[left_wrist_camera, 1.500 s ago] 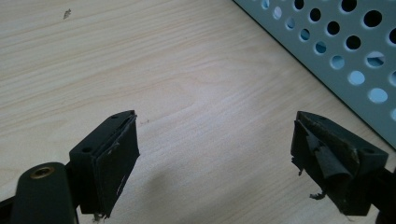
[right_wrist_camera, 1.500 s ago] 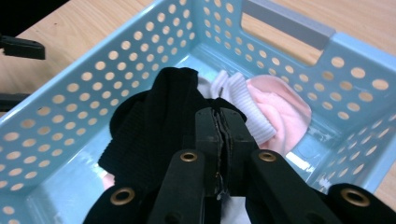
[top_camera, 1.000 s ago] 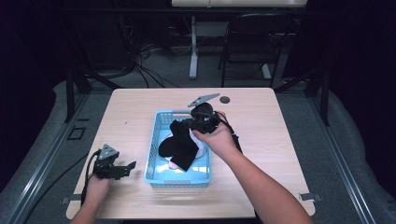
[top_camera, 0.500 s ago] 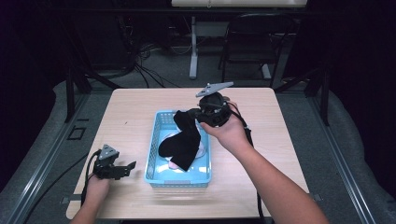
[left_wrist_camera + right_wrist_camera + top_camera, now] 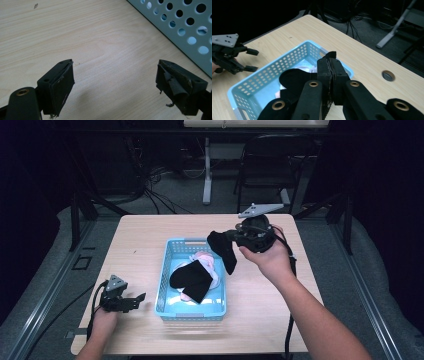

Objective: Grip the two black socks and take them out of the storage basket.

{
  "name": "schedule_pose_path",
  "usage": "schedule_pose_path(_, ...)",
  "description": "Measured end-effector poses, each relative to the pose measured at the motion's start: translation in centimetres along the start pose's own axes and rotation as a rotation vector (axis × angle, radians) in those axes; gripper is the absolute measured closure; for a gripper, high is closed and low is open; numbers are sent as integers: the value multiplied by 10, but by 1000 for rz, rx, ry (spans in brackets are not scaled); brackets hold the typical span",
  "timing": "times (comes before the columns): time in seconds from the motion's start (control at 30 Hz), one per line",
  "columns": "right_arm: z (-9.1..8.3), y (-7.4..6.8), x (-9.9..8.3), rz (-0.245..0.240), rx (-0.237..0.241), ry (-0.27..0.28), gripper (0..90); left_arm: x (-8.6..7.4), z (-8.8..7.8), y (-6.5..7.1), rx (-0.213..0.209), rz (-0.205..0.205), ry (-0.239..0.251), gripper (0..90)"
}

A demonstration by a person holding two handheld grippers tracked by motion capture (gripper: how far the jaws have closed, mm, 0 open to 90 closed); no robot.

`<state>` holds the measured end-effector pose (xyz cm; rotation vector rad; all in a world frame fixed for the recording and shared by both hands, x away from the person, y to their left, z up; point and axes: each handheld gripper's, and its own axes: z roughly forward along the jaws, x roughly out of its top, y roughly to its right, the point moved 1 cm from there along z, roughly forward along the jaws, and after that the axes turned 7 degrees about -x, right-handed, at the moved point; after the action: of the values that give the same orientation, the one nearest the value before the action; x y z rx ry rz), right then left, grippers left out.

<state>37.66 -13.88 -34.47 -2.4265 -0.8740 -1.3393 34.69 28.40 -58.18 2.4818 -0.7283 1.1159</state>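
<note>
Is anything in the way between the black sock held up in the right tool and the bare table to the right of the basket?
Nothing visible. The right tool pinches the black sock, which hangs over the blue basket's right rim; the table beside it lies bare.

Black sock [image 5: 223, 251], lifted from the light blue basket [image 5: 165, 276]

One limp black sock is held pinched at its upper end and hangs clear above the basket's far right corner, its lower end drooping toward the table just beside the rim. The perforated plastic basket is set mid-table, long side running away from the person. A second black sock [image 5: 190, 279] is left lying inside it, draped over pink and white socks [image 5: 207, 265].
</note>
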Motion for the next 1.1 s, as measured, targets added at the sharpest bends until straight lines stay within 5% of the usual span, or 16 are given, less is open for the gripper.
schedule_pose_path(0.33, -5, 21, -28, 27, -66, -39, 877, 0, 1, 0, 1, 0, -4, 151)
schedule_pose_path(0.67, 19, 36, -63, 92, -78, -103, 877, 0, 0, 0, 1, 0, -4, 151)
schedule_pose_path(0.87, 31, 52, -96, 154, -105, -156, 876, -1, 0, 0, 1, -3, -2, 151)
schedule_pose_path(1.1, 37, 86, -155, 246, -212, -258, 874, -1, 1, 0, 2, -1, -5, 151)
